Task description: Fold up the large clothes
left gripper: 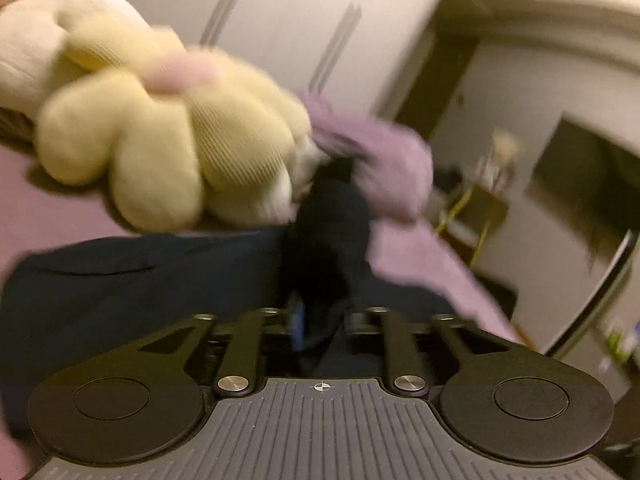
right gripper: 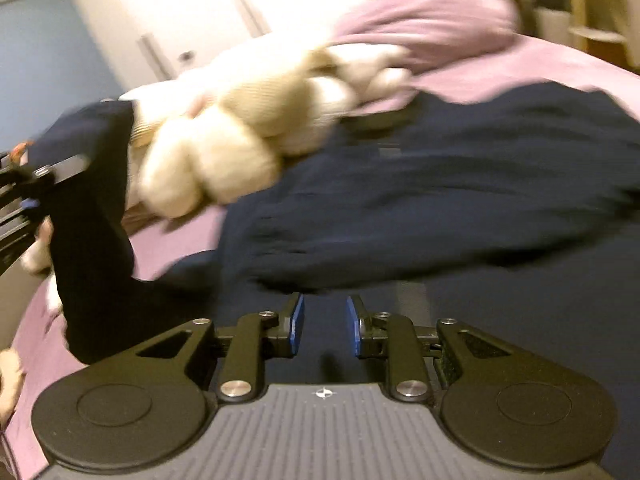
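Observation:
A large dark navy garment (left gripper: 140,280) (right gripper: 440,180) lies spread over a purple bed sheet (right gripper: 180,240). In the left wrist view my left gripper (left gripper: 324,320) has its jaws apart, and a bunched fold of the navy cloth rises between them; blur hides whether the pads touch it. The right wrist view shows that left gripper (right gripper: 36,184) at the far left beside a raised sleeve of the garment. My right gripper (right gripper: 325,320) hovers low over the near part of the garment, open, with nothing between its blue pads (right gripper: 298,320).
A cream plush toy (left gripper: 160,152) (right gripper: 240,148) lies on the bed just past the garment, with a purple pillow (right gripper: 432,12) behind it. White wardrobe doors (left gripper: 280,20) stand beyond the bed. A small side table (left gripper: 476,208) sits to the right of the bed.

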Demonstrator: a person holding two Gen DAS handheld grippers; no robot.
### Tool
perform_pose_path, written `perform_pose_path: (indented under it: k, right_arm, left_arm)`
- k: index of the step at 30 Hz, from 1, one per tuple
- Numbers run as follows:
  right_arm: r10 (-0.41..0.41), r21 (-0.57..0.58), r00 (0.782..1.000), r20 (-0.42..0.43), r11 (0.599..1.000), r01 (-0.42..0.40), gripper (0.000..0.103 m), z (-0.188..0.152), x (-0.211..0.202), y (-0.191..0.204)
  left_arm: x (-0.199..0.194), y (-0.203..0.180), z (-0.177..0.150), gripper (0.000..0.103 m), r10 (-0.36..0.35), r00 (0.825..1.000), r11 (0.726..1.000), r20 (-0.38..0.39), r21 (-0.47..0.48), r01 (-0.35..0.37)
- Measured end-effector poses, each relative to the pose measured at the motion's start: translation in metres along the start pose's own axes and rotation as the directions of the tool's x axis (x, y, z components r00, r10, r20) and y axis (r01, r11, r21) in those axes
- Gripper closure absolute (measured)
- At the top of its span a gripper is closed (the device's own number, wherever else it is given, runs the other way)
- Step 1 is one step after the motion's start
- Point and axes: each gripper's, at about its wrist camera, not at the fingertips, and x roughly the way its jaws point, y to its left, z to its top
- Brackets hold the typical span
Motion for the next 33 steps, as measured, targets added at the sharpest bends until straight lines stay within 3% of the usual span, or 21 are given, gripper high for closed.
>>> perform_pose_path:
  k: [2,5,8,10,12,15,17,18,22,25,27,28,29,33]
  right_arm:
    - [-0.051,0.022,0.999,-0.016,0.998,0.052,0.080,-0.002,-0.009,-0.031]
    - [-0.082,0.071,0.995,-0.050,0.994,0.085,0.080,-0.007,-0.020,-0.071]
    - [-0.056,0.115,0.997,-0.055,0.991,0.062,0.080,-0.004,-0.029,-0.101]
    - [-0.034,0.143,0.998,-0.053,0.989,0.042,0.078,-0.001,-0.032,-0.111]
    - [-0.032,0.137,0.998,-0.046,0.990,0.038,0.070,0.005,-0.029,-0.110]
    - [-0.019,0.095,1.000,-0.021,0.995,0.021,0.063,0.021,-0.017,-0.089]
    - [0.019,0.076,1.000,0.002,0.997,-0.019,0.045,0.035,-0.006,-0.073]
    - [0.035,0.065,0.999,0.002,0.997,-0.035,0.041,0.043,0.004,-0.065]
    - [0.027,0.003,0.998,-0.064,1.000,-0.026,0.040,0.067,0.050,-0.030]
    - [-0.079,-0.049,0.988,-0.131,0.996,0.073,0.040,0.070,0.084,-0.015]
    - [-0.086,-0.064,0.988,-0.127,0.995,0.078,0.046,0.069,0.093,-0.011]
    - [-0.080,-0.084,0.989,-0.124,0.994,0.070,0.060,0.068,0.094,-0.009]
    - [-0.070,-0.105,0.990,-0.122,0.993,0.057,0.066,0.067,0.094,-0.006]
    - [-0.051,-0.238,0.998,-0.025,0.970,0.044,0.074,0.068,0.071,0.010]
  left_arm:
    - [0.032,-0.016,-0.023,0.018,0.047,0.996,0.998,-0.080,0.033,-0.045]
    - [0.042,-0.014,-0.042,0.018,0.080,0.987,0.997,-0.139,0.021,-0.078]
    - [0.005,0.003,-0.046,0.011,0.065,0.996,0.995,-0.062,-0.078,-0.070]
    - [-0.026,0.016,-0.051,0.007,0.129,0.992,0.986,0.013,-0.108,-0.127]
    - [-0.053,0.029,-0.061,0.007,0.254,0.966,0.963,0.043,-0.108,-0.248]
    - [-0.073,0.057,-0.066,0.007,0.374,0.926,0.919,0.044,-0.155,-0.364]
    - [-0.078,0.076,-0.070,0.007,0.403,0.915,0.897,0.013,-0.204,-0.392]
    - [-0.079,0.084,-0.073,0.007,0.416,0.910,0.887,-0.001,-0.220,-0.406]
    - [-0.065,0.099,-0.082,0.008,0.440,0.896,0.865,-0.051,-0.245,-0.439]
    - [-0.063,0.108,-0.092,0.009,0.431,0.899,0.864,-0.079,-0.249,-0.437]
    - [-0.062,0.111,-0.094,0.010,0.424,0.901,0.863,-0.092,-0.259,-0.433]
    - [-0.062,0.111,-0.094,0.011,0.423,0.901,0.862,-0.098,-0.265,-0.433]
    - [-0.062,0.111,-0.092,0.012,0.419,0.903,0.862,-0.097,-0.269,-0.429]
    - [-0.068,0.092,-0.084,0.012,0.418,0.908,0.887,-0.044,-0.199,-0.418]
